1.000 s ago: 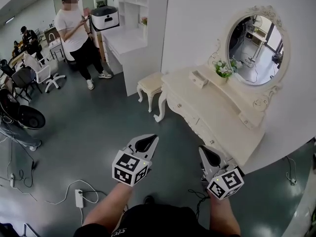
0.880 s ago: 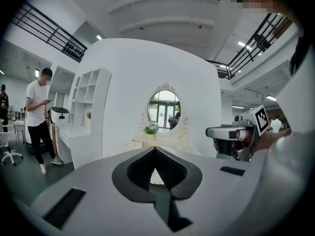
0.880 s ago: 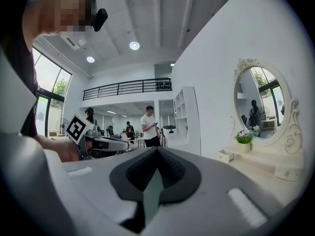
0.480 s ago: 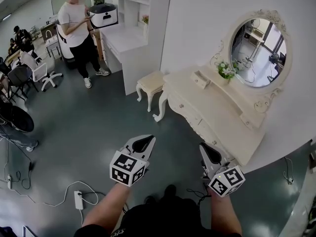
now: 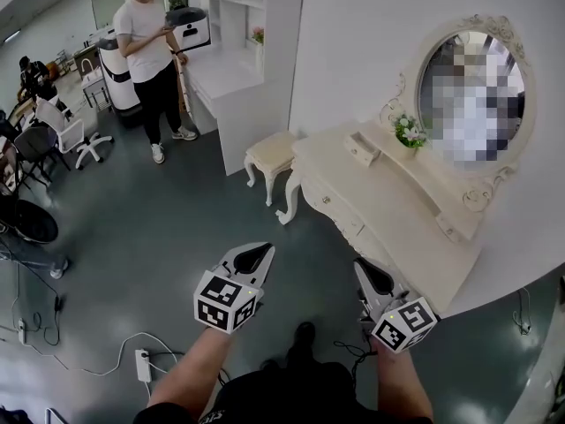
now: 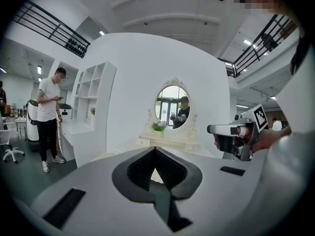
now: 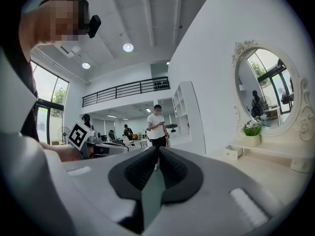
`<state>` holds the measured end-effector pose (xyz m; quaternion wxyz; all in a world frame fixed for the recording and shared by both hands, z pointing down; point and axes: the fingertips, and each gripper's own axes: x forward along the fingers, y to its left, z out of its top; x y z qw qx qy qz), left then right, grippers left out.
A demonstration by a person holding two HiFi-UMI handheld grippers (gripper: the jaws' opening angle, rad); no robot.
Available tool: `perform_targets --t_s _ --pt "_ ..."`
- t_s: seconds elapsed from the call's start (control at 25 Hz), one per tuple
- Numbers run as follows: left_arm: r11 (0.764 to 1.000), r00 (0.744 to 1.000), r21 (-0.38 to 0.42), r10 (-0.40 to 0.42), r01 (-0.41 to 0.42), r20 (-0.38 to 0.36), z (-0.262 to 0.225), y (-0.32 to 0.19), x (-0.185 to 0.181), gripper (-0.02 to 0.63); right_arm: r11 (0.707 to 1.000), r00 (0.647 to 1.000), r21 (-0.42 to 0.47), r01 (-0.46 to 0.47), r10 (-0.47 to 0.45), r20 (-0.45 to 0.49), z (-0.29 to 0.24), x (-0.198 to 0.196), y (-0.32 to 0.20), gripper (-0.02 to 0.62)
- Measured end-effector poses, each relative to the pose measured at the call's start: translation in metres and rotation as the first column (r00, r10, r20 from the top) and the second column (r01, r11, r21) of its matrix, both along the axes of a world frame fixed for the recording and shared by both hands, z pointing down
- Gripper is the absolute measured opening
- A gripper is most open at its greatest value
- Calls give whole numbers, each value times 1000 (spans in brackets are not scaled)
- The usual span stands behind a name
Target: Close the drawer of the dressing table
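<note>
Left gripper (image 5: 263, 251) and right gripper (image 5: 361, 268), both closed tight on nothing, hang well short of the dressing table (image 5: 397, 219). Its small drawer (image 5: 361, 148), at the upper shelf's end beside the flower pot (image 5: 408, 134), looks pulled out and not yet pushed shut.

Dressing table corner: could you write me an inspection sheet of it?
Surface: cream dressing table top, bare apart from a flower pot and small drawer boxes.
Job's things: front drawers; whether one stands open cannot be told from here.
Clutter: small stool at the table's far end.
Grippers: left gripper and right gripper, both shut and empty.
Cables: power strip with white cable on the floor.
Surroundings: oval mirror, white desk with shelves, a standing person, office chairs.
</note>
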<state>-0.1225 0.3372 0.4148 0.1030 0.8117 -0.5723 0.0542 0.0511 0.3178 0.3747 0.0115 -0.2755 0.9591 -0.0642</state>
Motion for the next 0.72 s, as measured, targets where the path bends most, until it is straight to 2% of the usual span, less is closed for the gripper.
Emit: perform_targets --t_s 0.16,0.72 --pt "1000 1000 16 -9 9 -1 -3 -36 1 6 1000 1000 -23 15 -15 14 5 1 -36 35" --pt "998 998 -33 -55 56 21 -3 -159 19 6 993 995 -86 82 -77 55 16 21 -160 35"
